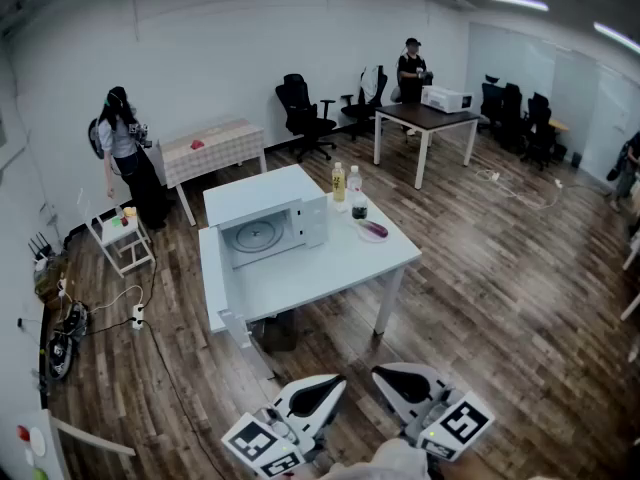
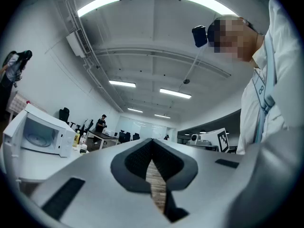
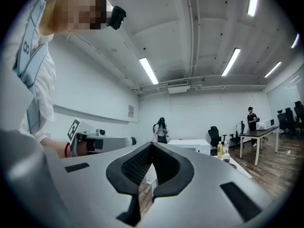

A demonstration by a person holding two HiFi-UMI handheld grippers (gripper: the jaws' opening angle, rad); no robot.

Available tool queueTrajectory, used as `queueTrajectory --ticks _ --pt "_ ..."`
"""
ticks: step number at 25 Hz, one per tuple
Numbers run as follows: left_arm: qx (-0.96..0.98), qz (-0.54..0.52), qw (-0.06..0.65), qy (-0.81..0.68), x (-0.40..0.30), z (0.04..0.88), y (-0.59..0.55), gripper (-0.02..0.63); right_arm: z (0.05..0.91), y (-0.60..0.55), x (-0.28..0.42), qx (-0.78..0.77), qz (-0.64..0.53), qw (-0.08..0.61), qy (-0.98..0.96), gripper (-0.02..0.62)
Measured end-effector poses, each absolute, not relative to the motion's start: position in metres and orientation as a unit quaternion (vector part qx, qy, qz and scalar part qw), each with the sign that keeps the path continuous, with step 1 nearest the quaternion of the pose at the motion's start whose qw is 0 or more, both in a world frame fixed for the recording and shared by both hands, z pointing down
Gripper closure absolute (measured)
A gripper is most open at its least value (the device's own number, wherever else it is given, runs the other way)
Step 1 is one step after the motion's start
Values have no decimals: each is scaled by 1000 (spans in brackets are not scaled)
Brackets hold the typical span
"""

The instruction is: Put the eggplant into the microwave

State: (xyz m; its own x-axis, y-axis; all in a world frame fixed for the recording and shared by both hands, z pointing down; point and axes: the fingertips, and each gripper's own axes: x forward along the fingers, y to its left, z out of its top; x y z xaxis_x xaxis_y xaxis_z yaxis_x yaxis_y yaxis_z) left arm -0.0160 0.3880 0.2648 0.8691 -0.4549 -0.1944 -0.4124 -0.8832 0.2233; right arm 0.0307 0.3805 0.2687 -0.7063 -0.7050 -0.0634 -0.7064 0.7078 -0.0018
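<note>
Left hand-held gripper (image 2: 152, 142), right hand-held gripper (image 3: 152, 146): closed, empty.

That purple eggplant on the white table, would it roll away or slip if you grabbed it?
The eggplant looks long and rounded, so a sideways push would probably roll it. It looks smaller than the bottles beside it, so likely light. Slipperiness can't be judged from here.

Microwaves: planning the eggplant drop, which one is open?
The white microwave on the near white table, door swung wide; the second microwave, on the far dark table, appears closed.
</note>
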Motion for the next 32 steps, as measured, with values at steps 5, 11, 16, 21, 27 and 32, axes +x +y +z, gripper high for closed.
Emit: queueTrajectory --ticks 5,11,16,21,27,32 --pt "963 -127 86 -224 -21 261 381 604 273 373 24 -377 11 18 926 565" --pt "967 -118 91 -209 -23 272 379 604 271 368 23 -382 15 19 924 565" --pt "969 -116 92 -196 -22 276 377 604 275 366 23 -389 12 15 921 565" --pt "969 -117 86 -199 -26 272 372 604 274 358 26 -385 -34 47 921 561" --pt "967 -111 93 -208 -34 276 362 604 275 348 19 -374 -32 41 926 560" --pt "966 -112 101 -209 -35 283 359 604 287 349 14 -371 -23 21 928 558"
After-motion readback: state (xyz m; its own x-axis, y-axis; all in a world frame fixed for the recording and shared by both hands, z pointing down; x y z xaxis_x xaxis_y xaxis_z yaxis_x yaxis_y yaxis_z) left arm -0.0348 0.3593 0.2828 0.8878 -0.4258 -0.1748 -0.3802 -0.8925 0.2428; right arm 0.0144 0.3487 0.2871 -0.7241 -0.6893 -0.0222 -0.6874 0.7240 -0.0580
